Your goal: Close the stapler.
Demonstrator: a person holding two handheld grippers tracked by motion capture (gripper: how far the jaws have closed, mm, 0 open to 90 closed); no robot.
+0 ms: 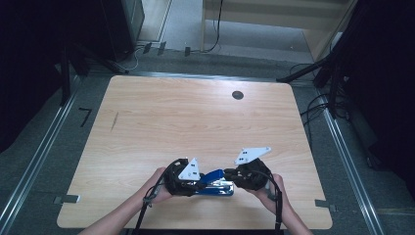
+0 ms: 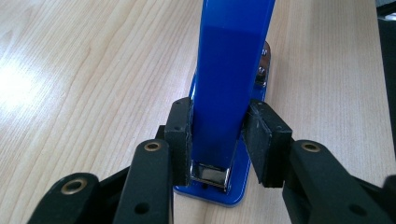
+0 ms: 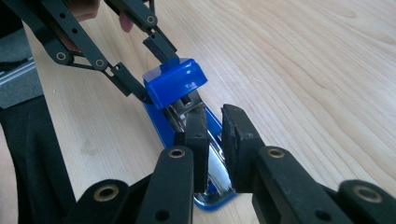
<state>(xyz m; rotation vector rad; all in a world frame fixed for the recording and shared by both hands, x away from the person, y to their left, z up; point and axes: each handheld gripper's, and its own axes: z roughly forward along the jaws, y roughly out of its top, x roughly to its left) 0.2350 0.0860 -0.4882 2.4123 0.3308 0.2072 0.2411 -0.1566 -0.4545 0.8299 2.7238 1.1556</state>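
Between the pads of the left tool [image 2: 219, 140] the blue top arm of a stapler [image 2: 231, 70] is pinched, raised on its hinge, while the right tool [image 3: 215, 140], its jaws nearly pressed together with a narrow gap and nothing gripped, is held over the exposed metal staple channel [image 3: 212, 161]. The stapler's long axis is laid between the two tools, with its open magazine end nearer the right one. Beneath it, the pale wood counter [image 1: 195, 117] is seen, ringed by grey floor [image 1: 44, 161] and cables [image 1: 313, 105].
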